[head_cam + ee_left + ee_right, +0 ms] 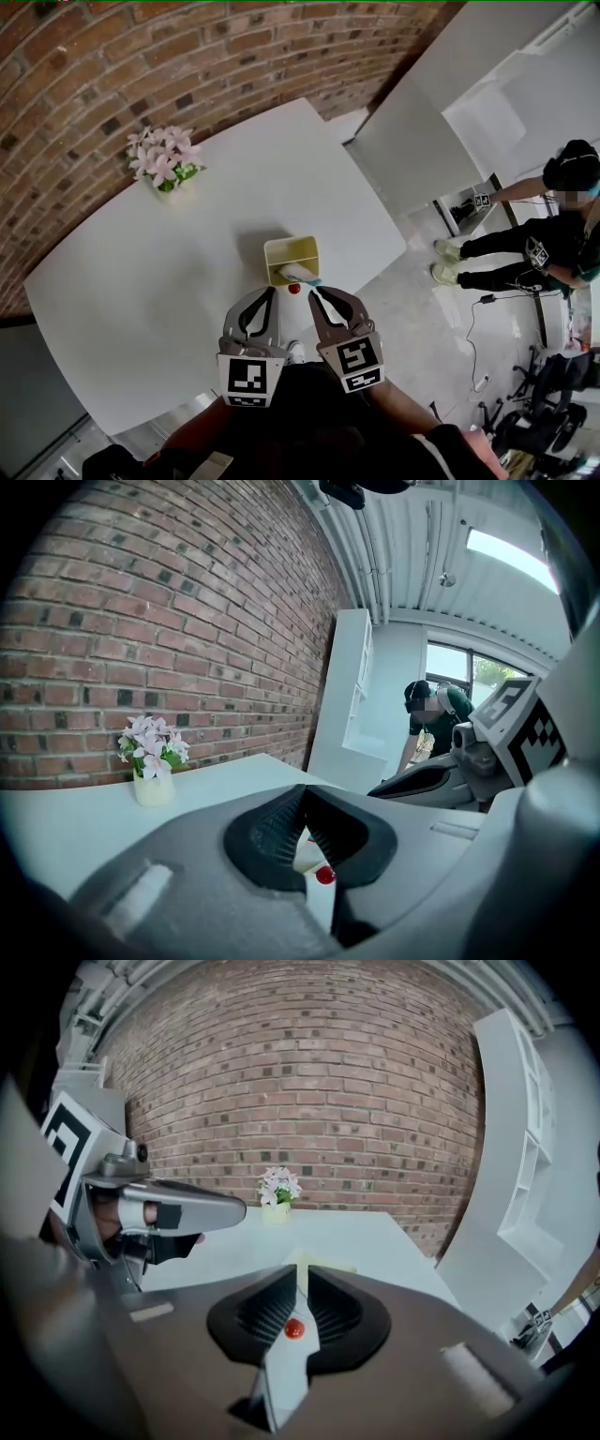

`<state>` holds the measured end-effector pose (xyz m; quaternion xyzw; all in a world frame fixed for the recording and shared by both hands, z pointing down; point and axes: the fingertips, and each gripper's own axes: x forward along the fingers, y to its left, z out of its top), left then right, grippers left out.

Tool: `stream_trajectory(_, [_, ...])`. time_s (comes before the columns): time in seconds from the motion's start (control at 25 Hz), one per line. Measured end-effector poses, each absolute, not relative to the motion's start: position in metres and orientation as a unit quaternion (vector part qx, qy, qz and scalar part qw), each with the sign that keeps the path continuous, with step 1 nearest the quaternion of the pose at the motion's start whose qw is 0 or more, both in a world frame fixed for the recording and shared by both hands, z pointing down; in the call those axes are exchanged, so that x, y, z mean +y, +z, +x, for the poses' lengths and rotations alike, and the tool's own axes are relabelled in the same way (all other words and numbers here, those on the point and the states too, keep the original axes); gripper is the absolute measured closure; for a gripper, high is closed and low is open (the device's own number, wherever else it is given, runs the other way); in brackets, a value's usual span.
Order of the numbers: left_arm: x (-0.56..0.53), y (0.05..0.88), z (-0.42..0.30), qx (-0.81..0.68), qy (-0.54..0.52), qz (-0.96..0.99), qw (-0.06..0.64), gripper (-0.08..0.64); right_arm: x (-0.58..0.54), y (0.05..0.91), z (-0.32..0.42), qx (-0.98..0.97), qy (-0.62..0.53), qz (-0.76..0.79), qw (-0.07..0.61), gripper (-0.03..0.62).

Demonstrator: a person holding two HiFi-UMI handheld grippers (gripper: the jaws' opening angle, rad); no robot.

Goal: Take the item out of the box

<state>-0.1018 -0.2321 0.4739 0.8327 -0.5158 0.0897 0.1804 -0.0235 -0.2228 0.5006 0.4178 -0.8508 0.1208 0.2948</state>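
Both pairs of jaws stand only a narrow gap apart and grip nothing; through each gap a small red ball shows on the table top. It lies just in front of the pale yellow box, between the box and the tips of the left gripper and the right gripper, which hover side by side near the table's front edge. An open top shows a white item with a teal end inside the box, resting against the near wall and poking over it. Standing on the white table, the box is well apart from a pot of pink flowers by the brick wall. A person crouches on the floor to the right
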Motion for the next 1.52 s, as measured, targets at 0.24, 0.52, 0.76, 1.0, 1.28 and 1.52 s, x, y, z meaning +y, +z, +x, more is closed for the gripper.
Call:
stream_trajectory(0.24, [-0.247,0.486,-0.114,-0.52,0.098,0.828,0.186,0.555,-0.234,0.51,-0.037,-0.848,0.117,0.413,0.311,0.551])
stream_trajectory(0.52, [-0.255,0.502,-0.12,-0.541,0.111,0.812,0.19,0.555,-0.24,0.525,-0.043,-0.852,0.118,0.39,0.328,0.528])
stream_trajectory(0.76, [-0.254,0.511,-0.123,-0.567,0.125,0.791,0.191,0.555,-0.242,0.542,-0.044,-0.864,0.106,0.35,0.345,0.52])
stream_trajectory(1.0, [-0.252,0.517,-0.122,-0.588,0.131,0.772,0.202,0.555,-0.237,0.564,-0.04,-0.868,0.096,0.302,0.382,0.505])
stream_trajectory(1.28, [-0.245,0.529,-0.122,-0.605,0.139,0.753,0.217,0.555,-0.237,0.577,-0.036,-0.872,0.079,0.268,0.403,0.505])
stream_trajectory(1.52, [-0.245,0.533,-0.12,-0.613,0.144,0.746,0.218,0.555,-0.235,0.589,-0.035,-0.868,0.06,0.245,0.429,0.506])
